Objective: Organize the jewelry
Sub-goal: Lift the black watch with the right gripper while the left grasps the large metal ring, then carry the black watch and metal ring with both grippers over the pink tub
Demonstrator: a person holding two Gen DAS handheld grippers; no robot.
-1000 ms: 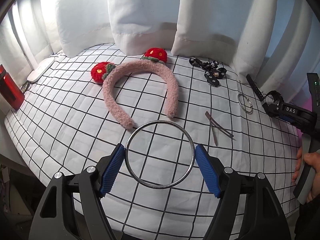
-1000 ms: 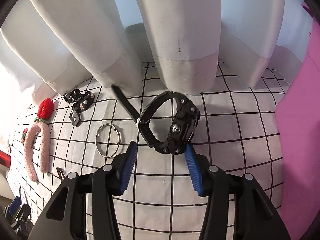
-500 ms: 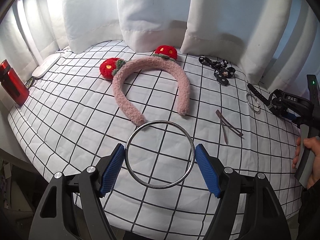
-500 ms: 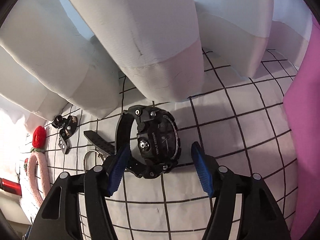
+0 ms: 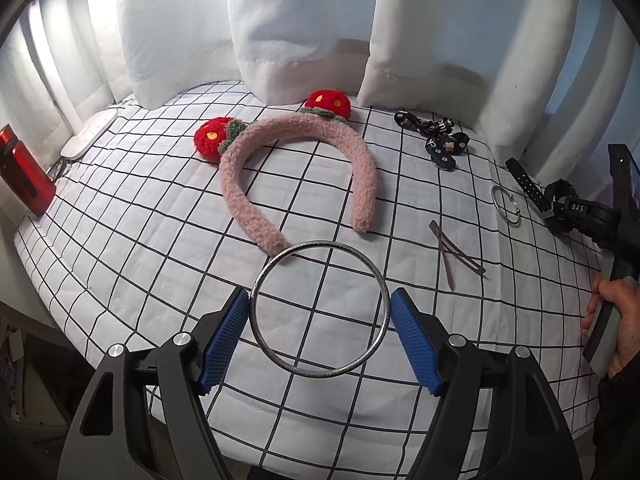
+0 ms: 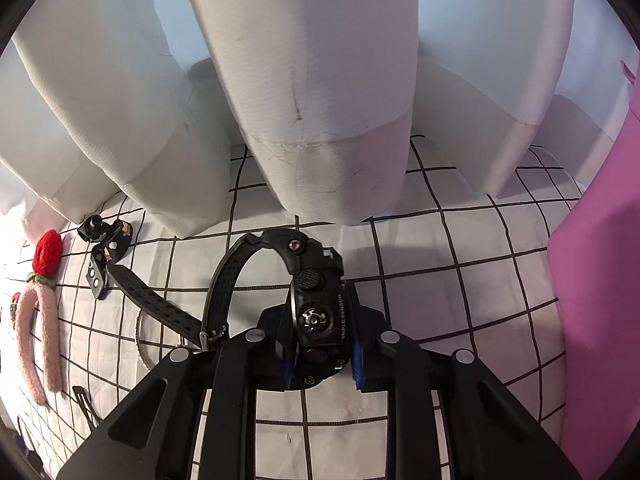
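Observation:
My left gripper [image 5: 320, 316] is shut on a large silver bangle [image 5: 320, 243], one blue pad on each side, above the checked white cloth [image 5: 160, 240]. A pink fuzzy headband [image 5: 296, 128] with red knitted flowers lies beyond it. In the right wrist view my right gripper [image 6: 320, 360] has its jaws closing on a black watch [image 6: 318, 312]. The pads press on the watch case, which stands on edge with the strap [image 6: 160, 304] trailing left. From the left wrist view the watch [image 5: 576, 210] is at the far right.
A small silver ring bracelet [image 5: 505, 204], two brown hair clips [image 5: 452, 252] and a black patterned strap [image 5: 440, 140] lie on the right. A red bottle [image 5: 24, 176] stands at the left edge. White curtains [image 6: 320, 120] hang behind; pink fabric [image 6: 600, 280] is at the right.
My right gripper's jaws have come together on the watch, which now stands on edge between the pads. My left gripper holds the bangle as before.

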